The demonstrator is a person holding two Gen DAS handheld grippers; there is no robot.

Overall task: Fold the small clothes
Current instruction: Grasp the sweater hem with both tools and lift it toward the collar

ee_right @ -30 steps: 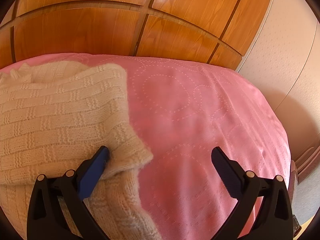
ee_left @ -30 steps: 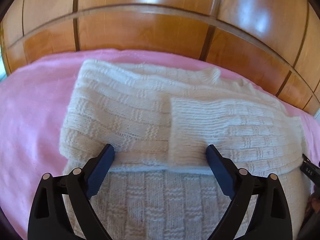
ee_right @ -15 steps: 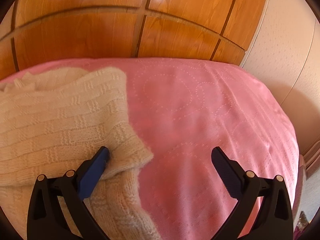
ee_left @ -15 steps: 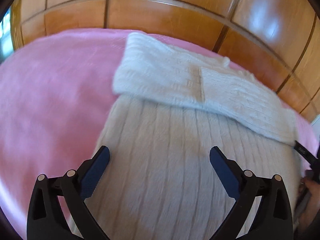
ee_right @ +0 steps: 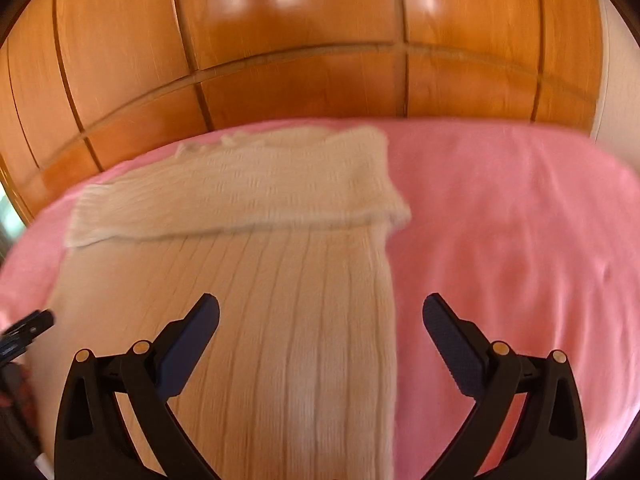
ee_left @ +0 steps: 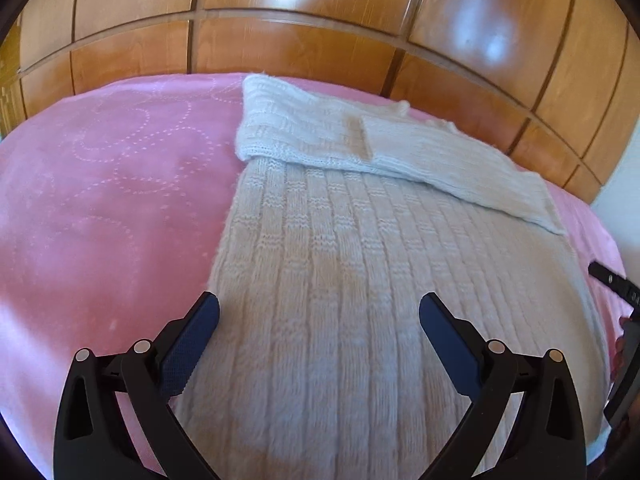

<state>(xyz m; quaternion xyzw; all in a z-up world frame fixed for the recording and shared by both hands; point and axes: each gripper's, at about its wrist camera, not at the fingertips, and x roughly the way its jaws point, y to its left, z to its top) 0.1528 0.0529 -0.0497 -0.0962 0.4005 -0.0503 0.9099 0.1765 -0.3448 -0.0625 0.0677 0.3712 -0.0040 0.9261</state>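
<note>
Cream knit sweater lies part-folded on pink bed cover; my jaws, both sets wide and empty, could snag loose yarn and drag the folded sleeves askew.

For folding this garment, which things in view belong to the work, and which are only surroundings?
Belongs to the work:
- cream knitted sweater, far part already folded over
- left gripper, jaws open, holding nothing
- right gripper, jaws open, holding nothing

Only surroundings:
- pink bedspread under the sweater
- wooden headboard behind the bed
</note>
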